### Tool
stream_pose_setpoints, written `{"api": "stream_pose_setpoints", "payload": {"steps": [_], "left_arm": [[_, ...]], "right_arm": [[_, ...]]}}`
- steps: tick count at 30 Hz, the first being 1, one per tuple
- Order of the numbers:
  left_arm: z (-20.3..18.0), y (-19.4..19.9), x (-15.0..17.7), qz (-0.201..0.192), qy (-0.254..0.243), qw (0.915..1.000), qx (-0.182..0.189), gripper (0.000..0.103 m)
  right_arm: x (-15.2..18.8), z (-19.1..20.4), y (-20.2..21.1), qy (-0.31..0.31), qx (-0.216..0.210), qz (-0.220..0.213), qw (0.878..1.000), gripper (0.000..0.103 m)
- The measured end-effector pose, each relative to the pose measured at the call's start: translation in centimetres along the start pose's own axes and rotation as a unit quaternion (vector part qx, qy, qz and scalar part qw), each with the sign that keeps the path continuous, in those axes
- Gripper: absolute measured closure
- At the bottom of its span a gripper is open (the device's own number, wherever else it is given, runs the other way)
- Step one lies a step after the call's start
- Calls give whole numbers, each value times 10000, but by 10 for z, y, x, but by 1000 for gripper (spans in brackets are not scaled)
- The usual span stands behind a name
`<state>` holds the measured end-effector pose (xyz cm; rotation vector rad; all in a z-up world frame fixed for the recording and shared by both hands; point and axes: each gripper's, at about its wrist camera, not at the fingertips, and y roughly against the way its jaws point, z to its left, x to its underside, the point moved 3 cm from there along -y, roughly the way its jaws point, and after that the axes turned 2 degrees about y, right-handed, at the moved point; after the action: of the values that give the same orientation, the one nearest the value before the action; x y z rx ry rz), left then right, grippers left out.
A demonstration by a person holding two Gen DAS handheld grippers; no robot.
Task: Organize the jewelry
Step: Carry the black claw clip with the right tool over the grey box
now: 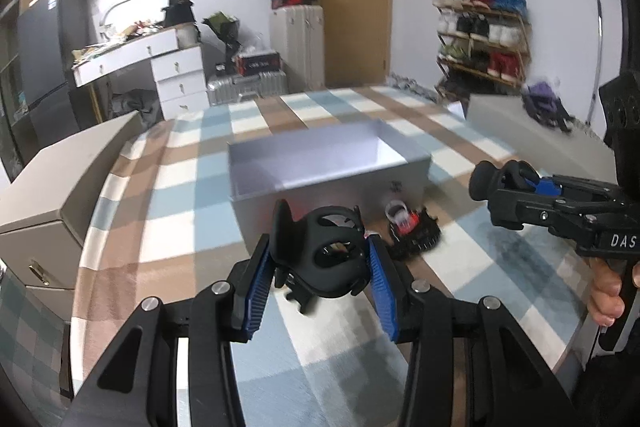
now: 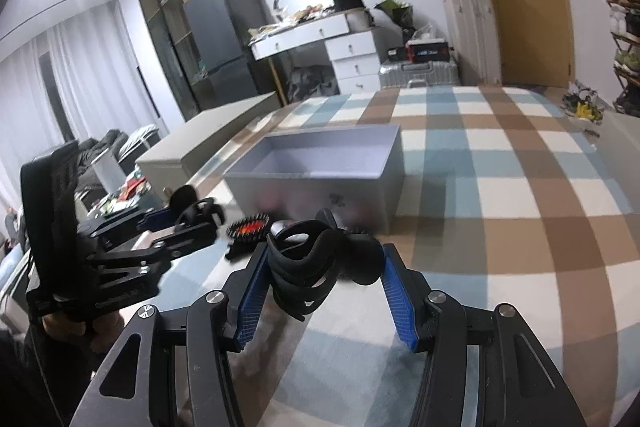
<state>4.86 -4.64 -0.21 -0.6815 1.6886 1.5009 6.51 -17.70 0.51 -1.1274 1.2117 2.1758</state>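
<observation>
Jewelry is hard to name with any certainty: what you hold in each gripper is a black, looped, strap-like piece. Your left gripper point(image 1: 322, 267) has its blue pads point(image 1: 256, 291) closed against such a black piece point(image 1: 324, 255), which fills the gap between them at a middling width. Your right gripper point(image 2: 324, 267) likewise clamps a tangle of black loops point(image 2: 308, 263) between its blue pads point(image 2: 394, 303); the rounded black lump at its right side cannot be told apart from the rest.

The only writing you can read is "DAS" in white on the side of your right gripper, seen from the left wrist view; the word is cut off by the frame edge. A mark on the front wall of the box is too blurred to read.

Just beyond your left fingertips, to the right, a small black toothed piece with red in it point(image 1: 412, 231) lies on the checked cloth point(image 1: 160, 187), smeared by motion. Past both grippers stands an open grey box point(image 1: 332, 163), its inside bare where visible; the near wall hides part of the floor.

Your hand point(image 1: 608, 291) on the right gripper's handle shows only partly at the frame edge.

Farther off are a white chest of drawers point(image 1: 176, 75) and a shoe rack point(image 1: 484, 39).
</observation>
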Motion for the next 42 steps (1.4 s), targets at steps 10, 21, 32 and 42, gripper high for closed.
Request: {"api": "stream_pose_setpoints", "payload": {"steps": [10, 21, 32, 42], "left_arm": [[24, -2, -22, -322, 456, 9983, -142, 64], [29, -12, -42, -557, 445, 9970, -297, 64], [36, -33, -48, -671, 559, 9955, -357, 64], [32, -52, -43, -672, 662, 9952, -253, 64]], "right_arm": [[-39, -9, -2, -194, 26, -319, 9993, 50], [-66, -3, -17, -115, -105, -369, 9992, 50], [-83, -6, -52, -328, -136, -191, 9992, 50], [-73, -19, -86, -531, 23, 139, 9985, 50]]}}
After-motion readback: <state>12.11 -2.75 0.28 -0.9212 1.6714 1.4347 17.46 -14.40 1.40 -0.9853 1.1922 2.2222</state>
